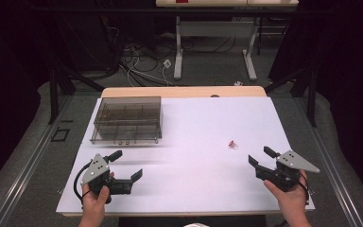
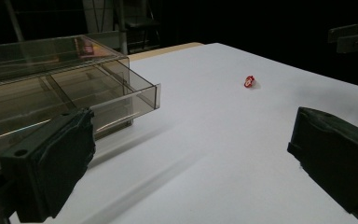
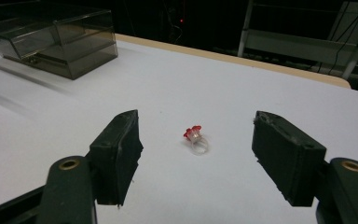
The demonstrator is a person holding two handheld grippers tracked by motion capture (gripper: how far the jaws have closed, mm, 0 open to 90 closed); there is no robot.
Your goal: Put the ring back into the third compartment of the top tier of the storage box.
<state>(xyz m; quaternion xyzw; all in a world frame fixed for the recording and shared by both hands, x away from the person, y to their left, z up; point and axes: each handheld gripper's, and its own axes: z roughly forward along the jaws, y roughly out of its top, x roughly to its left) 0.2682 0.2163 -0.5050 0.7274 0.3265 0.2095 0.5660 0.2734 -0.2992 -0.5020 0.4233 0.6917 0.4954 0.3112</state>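
One small object is the likely work item: a clear plastic ring with a red flower-shaped top [image 3: 196, 138], lying alone on the white surface [image 1: 194, 123], right of centre and well apart from everything else. At the far left stands a smoke-tinted transparent drawer box with inner dividers [image 1: 128, 119]; one drawer appears pulled partly out.

The right gripper [image 1: 261, 162] sits at the near right, jaws spread wide and holding nothing, aimed toward the ring. The left gripper [image 1: 125, 166] sits at the near left, jaws likewise wide and empty, just near of the drawer box.

Handling judgement:
- Weight: very light; it may skid if nudged by one jaw first.
- Stiffness: the plastic looks rigid, and the thin band could be fragile under hard pressure.
- Surface: smooth, probably slippery.
- Hold: close on the red top or across the band's sides, both jaws meeting it together, with gentle force.
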